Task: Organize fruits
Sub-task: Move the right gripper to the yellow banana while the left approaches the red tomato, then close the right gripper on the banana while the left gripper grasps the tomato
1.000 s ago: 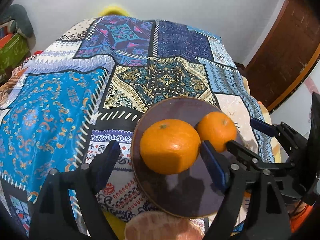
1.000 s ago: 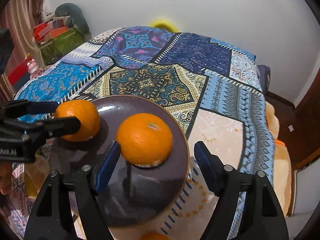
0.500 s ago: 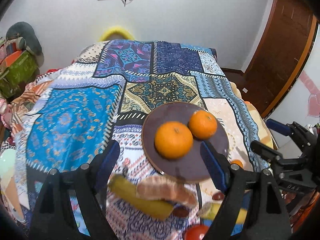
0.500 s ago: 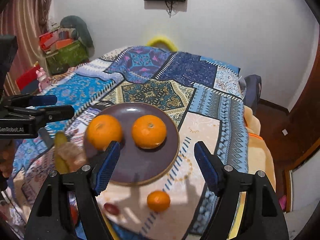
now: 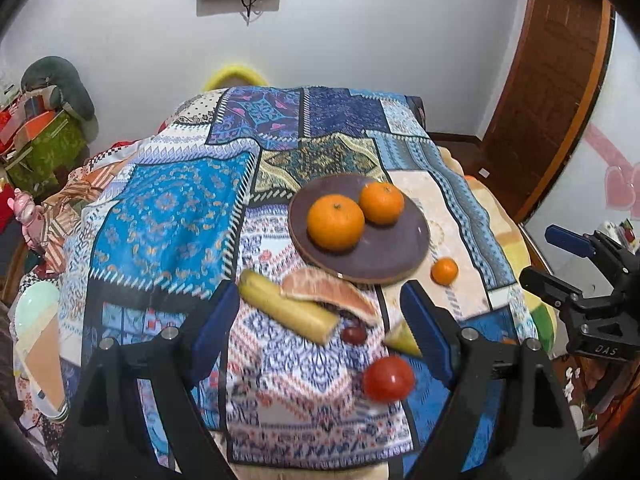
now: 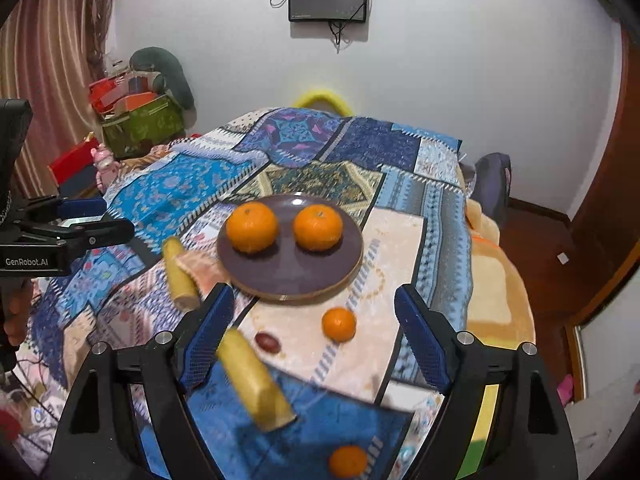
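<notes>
- Left wrist view: patchwork-covered bed (image 5: 168, 216) against a white wall; plate (image 5: 384, 256) bore two oranges (image 5: 335, 222); left tongs (image 5: 320, 334) gaped wide, empty, drawn farther back than earlier.
- Right wrist view: right tongs (image 6: 310, 334) wide, empty; small orange (image 6: 339, 324) beside the plate (image 6: 296, 268); more fruit visible than before.

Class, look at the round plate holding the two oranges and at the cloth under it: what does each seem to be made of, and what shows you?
Plate: likely glazed ceramic, dark purple-brown; a small gloss highlight near its far rim and a paler bare edge suggest it, though stained wood is possible. Cloth: soft printed patchwork-pattern fabric, matte; it wrinkles and drapes over the edges.
</notes>
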